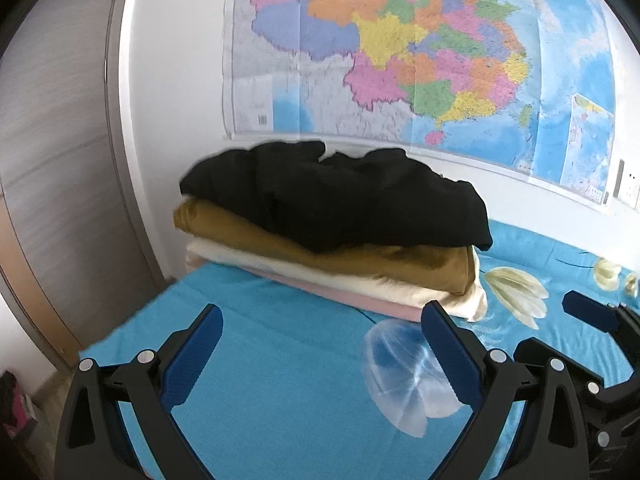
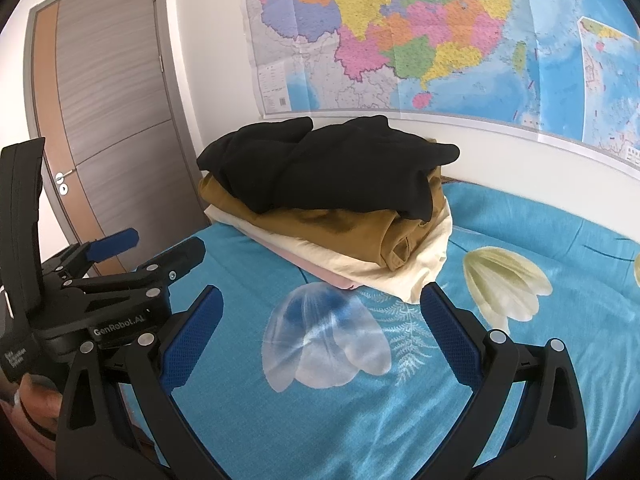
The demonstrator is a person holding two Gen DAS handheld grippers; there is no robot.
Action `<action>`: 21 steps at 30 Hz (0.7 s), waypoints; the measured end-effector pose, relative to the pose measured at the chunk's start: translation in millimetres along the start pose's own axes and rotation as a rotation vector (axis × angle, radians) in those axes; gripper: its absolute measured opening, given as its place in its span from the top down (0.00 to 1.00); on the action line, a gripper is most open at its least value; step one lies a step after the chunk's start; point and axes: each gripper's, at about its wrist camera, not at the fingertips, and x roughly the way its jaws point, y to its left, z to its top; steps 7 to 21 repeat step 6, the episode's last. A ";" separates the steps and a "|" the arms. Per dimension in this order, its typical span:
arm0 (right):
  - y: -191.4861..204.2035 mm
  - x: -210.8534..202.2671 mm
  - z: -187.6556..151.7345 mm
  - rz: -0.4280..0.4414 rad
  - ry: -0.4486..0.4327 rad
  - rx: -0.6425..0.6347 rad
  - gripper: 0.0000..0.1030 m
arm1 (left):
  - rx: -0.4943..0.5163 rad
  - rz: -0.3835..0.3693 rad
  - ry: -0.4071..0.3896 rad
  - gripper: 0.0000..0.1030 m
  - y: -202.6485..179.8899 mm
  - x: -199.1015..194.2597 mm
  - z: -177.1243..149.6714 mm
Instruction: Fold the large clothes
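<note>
Room: white wall carrying a large coloured map (image 2: pixel 420 32), with a grey-and-wood door (image 2: pixel 116 112) at the left.
Surface: bed under a blue floral sheet (image 1: pixel 280 360), bare in front of both grippers.
Stack: four folded garments at the sheet's far edge by the wall.
Black garment (image 2: pixel 328 164): on top, folded but lumpy.
Brown garment (image 1: pixel 320 252): under it, above a cream piece (image 2: pixel 404 268) and a pink piece (image 1: pixel 360 300).
Left gripper (image 1: pixel 320 360): jaws wide apart, holding nothing, short of the stack.
Right gripper (image 2: pixel 320 340): jaws wide apart too, nothing between them.
Progress: seemingly near done; no unfolded clothing shows, though the black top layer could be neatened.
</note>
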 end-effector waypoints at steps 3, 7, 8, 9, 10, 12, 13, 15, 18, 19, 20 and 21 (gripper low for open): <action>-2.2 -0.4 -1.9 -0.007 0.001 0.012 0.05 | -0.013 0.008 0.022 0.07 1.5 4.3 -1.5; -4.3 -2.1 -3.1 -0.013 0.001 0.019 0.05 | -0.014 -0.008 0.030 0.07 -0.5 5.5 -4.2; -4.3 -2.1 -3.1 -0.013 0.001 0.019 0.05 | -0.014 -0.008 0.030 0.07 -0.5 5.5 -4.2; -4.3 -2.1 -3.1 -0.013 0.001 0.019 0.05 | -0.014 -0.008 0.030 0.07 -0.5 5.5 -4.2; -4.3 -2.1 -3.1 -0.013 0.001 0.019 0.05 | -0.014 -0.008 0.030 0.07 -0.5 5.5 -4.2; -4.3 -2.1 -3.1 -0.013 0.001 0.019 0.05 | -0.014 -0.008 0.030 0.07 -0.5 5.5 -4.2; -4.3 -2.1 -3.1 -0.013 0.001 0.019 0.05 | -0.014 -0.008 0.030 0.07 -0.5 5.5 -4.2; -4.3 -2.1 -3.1 -0.013 0.001 0.019 0.05 | -0.014 -0.008 0.030 0.07 -0.5 5.5 -4.2; -4.3 -2.1 -3.1 -0.013 0.001 0.019 0.05 | -0.014 -0.008 0.030 0.07 -0.5 5.5 -4.2; -4.3 -2.1 -3.1 -0.013 0.001 0.019 0.05 | -0.014 -0.008 0.030 0.07 -0.5 5.5 -4.2; -4.3 -2.1 -3.1 -0.013 0.001 0.019 0.05 | -0.014 -0.008 0.030 0.07 -0.5 5.5 -4.2; -4.3 -2.1 -3.1 -0.013 0.001 0.019 0.05 | -0.014 -0.008 0.030 0.07 -0.5 5.5 -4.2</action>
